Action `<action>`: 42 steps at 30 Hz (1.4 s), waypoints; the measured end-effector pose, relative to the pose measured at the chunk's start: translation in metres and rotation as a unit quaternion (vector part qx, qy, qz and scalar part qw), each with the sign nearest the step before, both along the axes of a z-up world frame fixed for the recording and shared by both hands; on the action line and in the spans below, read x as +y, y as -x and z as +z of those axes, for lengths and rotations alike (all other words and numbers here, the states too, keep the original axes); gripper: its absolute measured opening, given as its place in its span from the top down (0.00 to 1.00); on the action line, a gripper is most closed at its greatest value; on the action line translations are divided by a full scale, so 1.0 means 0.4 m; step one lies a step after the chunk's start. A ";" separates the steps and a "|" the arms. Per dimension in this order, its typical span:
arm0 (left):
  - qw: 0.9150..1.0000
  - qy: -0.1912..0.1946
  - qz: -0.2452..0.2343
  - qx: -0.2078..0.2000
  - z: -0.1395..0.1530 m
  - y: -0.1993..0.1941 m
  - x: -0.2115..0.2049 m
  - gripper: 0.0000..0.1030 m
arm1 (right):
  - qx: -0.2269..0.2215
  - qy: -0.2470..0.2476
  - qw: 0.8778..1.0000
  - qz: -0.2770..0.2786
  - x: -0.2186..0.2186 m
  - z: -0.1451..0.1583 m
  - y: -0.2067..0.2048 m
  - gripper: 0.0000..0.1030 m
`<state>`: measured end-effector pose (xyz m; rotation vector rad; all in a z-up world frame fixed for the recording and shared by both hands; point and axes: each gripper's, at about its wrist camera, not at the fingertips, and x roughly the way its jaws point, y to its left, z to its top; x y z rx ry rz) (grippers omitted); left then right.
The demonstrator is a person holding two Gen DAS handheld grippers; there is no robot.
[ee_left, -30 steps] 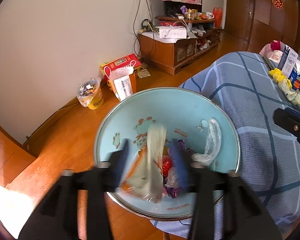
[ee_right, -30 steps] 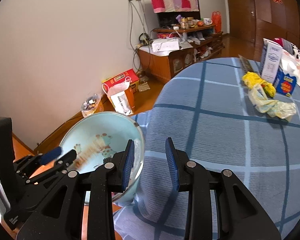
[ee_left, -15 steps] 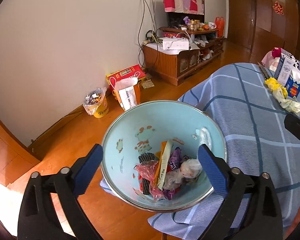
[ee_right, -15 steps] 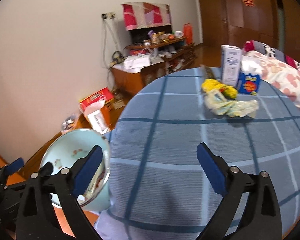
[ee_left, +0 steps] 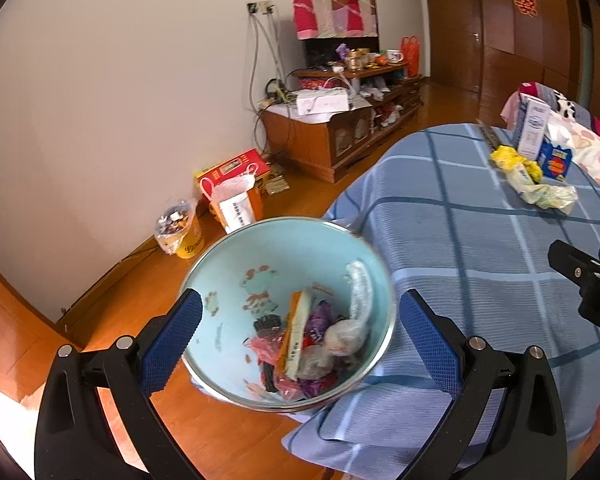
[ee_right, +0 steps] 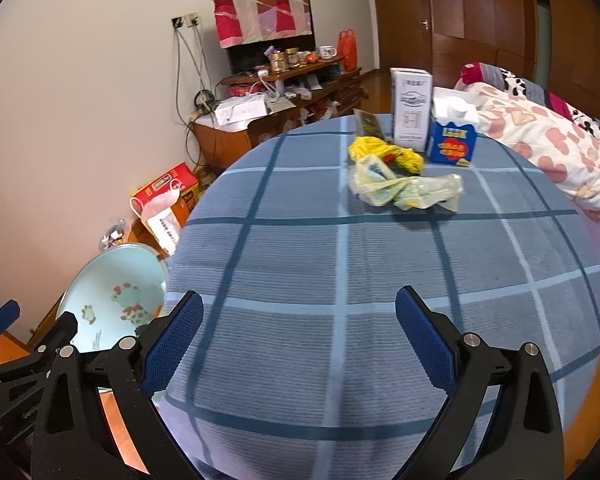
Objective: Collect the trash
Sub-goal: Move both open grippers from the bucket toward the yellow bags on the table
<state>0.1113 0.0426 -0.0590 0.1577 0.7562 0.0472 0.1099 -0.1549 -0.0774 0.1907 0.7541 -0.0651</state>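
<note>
Left gripper: jaws spread wide, holding nothing; it hovers over the basin.
Right gripper: jaws spread wide, empty; it hovers above the near part of the desk.
Basin: pale blue with a metal rim, at the desk's left edge, partly resting on the hanging cloth (what supports it underneath is hidden).
Trash in basin: a heap of wrappers and crumpled clear plastic, gathered on the near right side of the bowl.
Trash on desk: a crumpled pale yellow bag lies on the far half; a bright yellow wad touches its far side.
Boxes: a tall white carton and a blue box stand just behind the wad.
Floor: a red box and a white bag by the wall.
</note>
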 end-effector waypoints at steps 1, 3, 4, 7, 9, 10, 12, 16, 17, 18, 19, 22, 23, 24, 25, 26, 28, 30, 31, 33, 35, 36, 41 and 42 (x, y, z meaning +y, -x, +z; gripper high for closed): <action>1.000 -0.001 -0.003 -0.001 0.001 0.000 -0.010 0.06 | -0.001 -0.002 1.000 -0.004 -0.010 -0.001 0.003 0.08; 1.000 -0.003 -0.011 -0.001 0.000 -0.001 -0.034 0.06 | -0.001 -0.006 1.000 -0.012 -0.034 -0.001 0.003 0.08; 1.000 -0.002 -0.015 0.000 -0.001 -0.004 -0.048 0.06 | 0.000 -0.007 1.000 -0.015 -0.043 -0.003 0.002 0.08; 0.999 0.000 -0.032 0.005 -0.006 -0.014 -0.091 0.06 | 0.001 -0.007 1.000 -0.026 -0.082 -0.007 -0.002 0.08; 0.999 -0.003 -0.040 0.005 -0.008 -0.020 -0.113 0.06 | 0.001 -0.004 0.999 -0.032 -0.106 -0.010 -0.004 0.08; 0.999 -0.005 -0.046 0.005 -0.010 -0.023 -0.127 0.06 | 0.000 -0.003 0.999 -0.035 -0.116 -0.011 -0.004 0.08; 0.998 -0.008 -0.058 0.007 -0.016 -0.027 -0.152 0.06 | 0.000 -0.001 0.999 -0.045 -0.147 -0.016 0.000 0.08; 0.997 -0.010 -0.073 0.014 -0.035 -0.045 -0.193 0.06 | 0.003 -0.002 0.998 -0.068 -0.227 -0.032 0.003 0.08; 0.997 -0.011 -0.075 0.017 -0.039 -0.049 -0.201 0.06 | 0.004 -0.001 0.997 -0.074 -0.249 -0.037 0.003 0.08; 0.997 -0.013 -0.078 0.021 -0.047 -0.056 -0.211 0.06 | 0.007 0.004 0.997 -0.081 -0.273 -0.043 0.002 0.08; 0.996 -0.013 -0.079 0.024 -0.052 -0.061 -0.217 0.06 | 0.010 0.007 0.996 -0.087 -0.293 -0.048 0.001 0.09; 0.996 -0.009 -0.083 0.038 -0.071 -0.084 -0.241 0.06 | 0.014 0.010 0.995 -0.100 -0.344 -0.059 -0.007 0.09; 0.995 -0.007 -0.085 0.042 -0.076 -0.093 -0.252 0.06 | 0.015 0.007 0.995 -0.102 -0.367 -0.060 -0.017 0.11; 0.995 -0.006 -0.089 0.045 -0.079 -0.099 -0.260 0.06 | 0.015 0.005 0.995 -0.102 -0.376 -0.060 -0.021 0.12; 0.994 -0.005 -0.094 0.048 -0.082 -0.105 -0.271 0.06 | 0.015 -0.002 0.995 -0.100 -0.391 -0.059 -0.032 0.15; 0.994 -0.004 -0.099 0.048 -0.083 -0.110 -0.281 0.06 | 0.015 -0.010 0.995 -0.097 -0.404 -0.058 -0.046 0.16; 0.994 -0.006 -0.105 0.043 -0.083 -0.118 -0.296 0.06 | 0.015 -0.023 0.996 -0.084 -0.420 -0.056 -0.079 0.16; 0.993 -0.012 -0.109 0.038 -0.081 -0.130 -0.306 0.06 | 0.017 -0.018 0.997 -0.068 -0.425 -0.052 -0.130 0.17; 0.993 -0.014 -0.109 0.037 -0.079 -0.136 -0.308 0.06 | 0.016 -0.015 0.998 -0.061 -0.424 -0.050 -0.147 0.18; 0.994 -0.017 -0.106 0.035 -0.077 -0.151 -0.305 0.06 | 0.016 -0.003 0.999 -0.029 -0.411 -0.046 -0.198 0.18; 0.994 -0.017 -0.100 0.039 -0.077 -0.168 -0.296 0.06 | 0.018 0.007 1.000 0.014 -0.396 -0.046 -0.252 0.18; 0.994 -0.017 -0.098 0.041 -0.078 -0.175 -0.293 0.06 | 0.026 0.011 0.999 0.045 -0.385 -0.051 -0.282 0.18; 0.995 -0.018 -0.089 0.052 -0.086 -0.216 -0.286 0.06 | 0.074 0.053 0.983 0.158 -0.359 -0.088 -0.381 0.27; 0.994 -0.017 -0.089 0.053 -0.085 -0.224 -0.287 0.06 | 0.089 0.069 0.979 0.171 -0.358 -0.102 -0.394 0.34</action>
